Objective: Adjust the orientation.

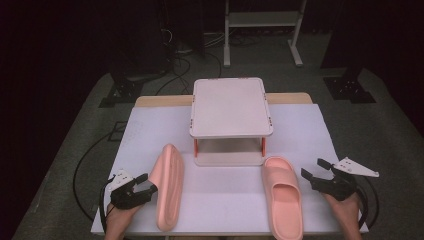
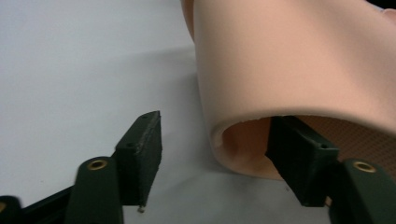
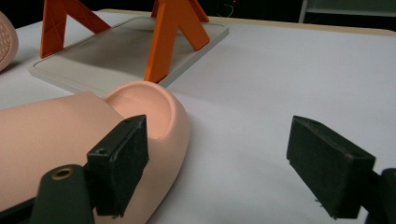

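Fingers spread wide beside pink slippers, one tipped on edge.

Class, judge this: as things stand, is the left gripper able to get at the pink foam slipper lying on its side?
Probably yes: the open left gripper sits right beside that slipper, nothing between.

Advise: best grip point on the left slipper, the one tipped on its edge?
Probably the strap band of the left slipper, from its left side. The left gripper already has one jaw inside the strap opening and one outside; the band looks thin enough to pinch.
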A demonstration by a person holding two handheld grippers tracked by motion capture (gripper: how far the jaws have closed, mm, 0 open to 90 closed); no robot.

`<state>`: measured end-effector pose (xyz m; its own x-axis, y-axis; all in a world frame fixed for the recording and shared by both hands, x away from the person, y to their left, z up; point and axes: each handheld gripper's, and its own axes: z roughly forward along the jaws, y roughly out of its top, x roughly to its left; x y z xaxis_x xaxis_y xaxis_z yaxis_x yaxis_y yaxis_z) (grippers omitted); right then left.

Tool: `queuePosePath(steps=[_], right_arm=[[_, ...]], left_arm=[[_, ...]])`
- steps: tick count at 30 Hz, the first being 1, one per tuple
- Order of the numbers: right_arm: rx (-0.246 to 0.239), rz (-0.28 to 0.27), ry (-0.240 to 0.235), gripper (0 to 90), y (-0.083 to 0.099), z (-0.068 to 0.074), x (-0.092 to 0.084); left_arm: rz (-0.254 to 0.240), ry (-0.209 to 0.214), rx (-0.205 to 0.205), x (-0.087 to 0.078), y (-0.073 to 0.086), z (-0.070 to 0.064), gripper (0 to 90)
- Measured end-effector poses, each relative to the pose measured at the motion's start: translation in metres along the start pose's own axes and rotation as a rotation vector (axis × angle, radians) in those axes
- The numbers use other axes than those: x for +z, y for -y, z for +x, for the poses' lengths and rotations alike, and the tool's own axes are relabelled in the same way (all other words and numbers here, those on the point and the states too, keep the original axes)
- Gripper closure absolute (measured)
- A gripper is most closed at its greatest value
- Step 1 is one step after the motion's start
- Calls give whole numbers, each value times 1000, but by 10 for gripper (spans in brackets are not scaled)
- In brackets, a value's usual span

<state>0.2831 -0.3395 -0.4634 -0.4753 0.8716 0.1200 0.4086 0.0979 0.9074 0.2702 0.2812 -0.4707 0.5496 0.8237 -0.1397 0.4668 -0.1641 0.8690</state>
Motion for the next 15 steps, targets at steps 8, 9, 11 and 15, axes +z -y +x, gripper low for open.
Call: queuePosePath(steps=[8, 9, 11, 15], right_arm=[[5, 0, -2, 202, 1, 0, -2], [6, 1, -3, 202, 1, 0, -2], [7, -4, -4, 202, 2, 1, -3], [9, -4, -6, 202, 3, 1, -4]], left_arm=[[-21, 6, -9, 3, -3, -4, 397], [-21, 6, -9, 3, -3, -4, 398], [-28, 16, -6, 3, -4, -5, 410], [-31, 18, -4, 3, -5, -6, 416]])
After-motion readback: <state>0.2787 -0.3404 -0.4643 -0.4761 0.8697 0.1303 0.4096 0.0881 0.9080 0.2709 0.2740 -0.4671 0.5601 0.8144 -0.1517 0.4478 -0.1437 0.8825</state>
